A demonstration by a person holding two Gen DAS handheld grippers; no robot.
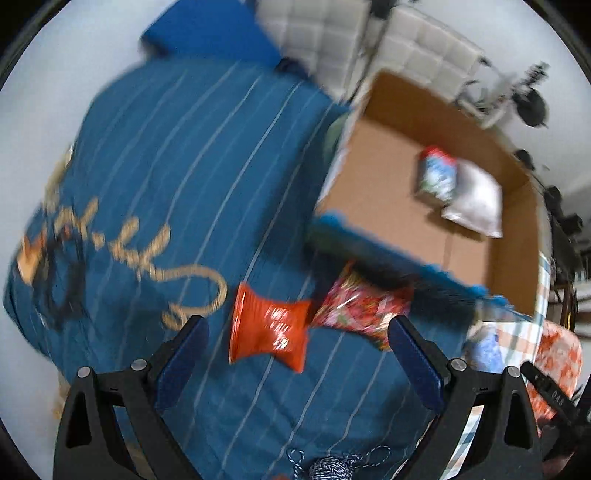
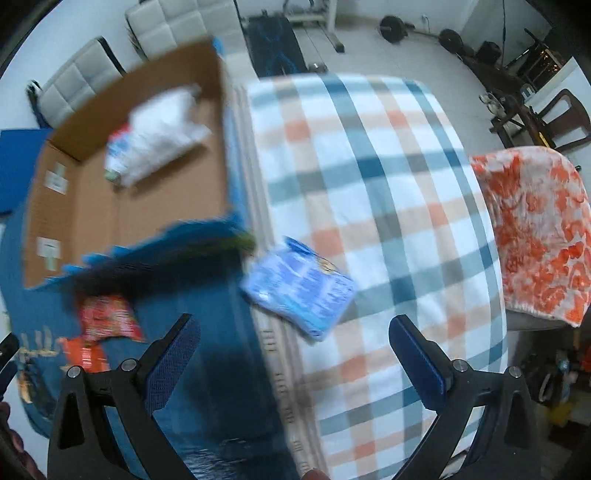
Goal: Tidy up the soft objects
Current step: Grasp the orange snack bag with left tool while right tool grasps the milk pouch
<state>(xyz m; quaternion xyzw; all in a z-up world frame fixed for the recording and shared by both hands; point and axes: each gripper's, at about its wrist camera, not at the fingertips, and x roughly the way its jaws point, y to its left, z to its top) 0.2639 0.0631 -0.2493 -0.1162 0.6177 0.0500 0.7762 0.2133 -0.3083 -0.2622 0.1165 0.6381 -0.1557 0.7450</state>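
Note:
My left gripper (image 1: 297, 339) is open and empty, hovering just above an orange snack bag (image 1: 269, 330) lying on the blue striped blanket (image 1: 177, 155). A red patterned snack bag (image 1: 360, 304) lies beside it, against the cardboard box (image 1: 391, 155). The box holds a white packet (image 1: 474, 197) and a red-topped packet (image 1: 437, 175). My right gripper (image 2: 295, 339) is open and empty above a light blue packet (image 2: 301, 288) lying at the edge of the plaid blanket (image 2: 369, 166). The box (image 2: 96, 206) and both snack bags (image 2: 107, 321) show at the left of the right wrist view.
A ball of blue-white twine (image 1: 330, 467) lies at the near edge of the blue blanket. An orange-and-white floral cloth (image 2: 535, 232) drapes over a chair at the right. White padded chairs (image 1: 325, 33) stand behind the box. Gym weights (image 2: 452, 37) lie on the floor beyond.

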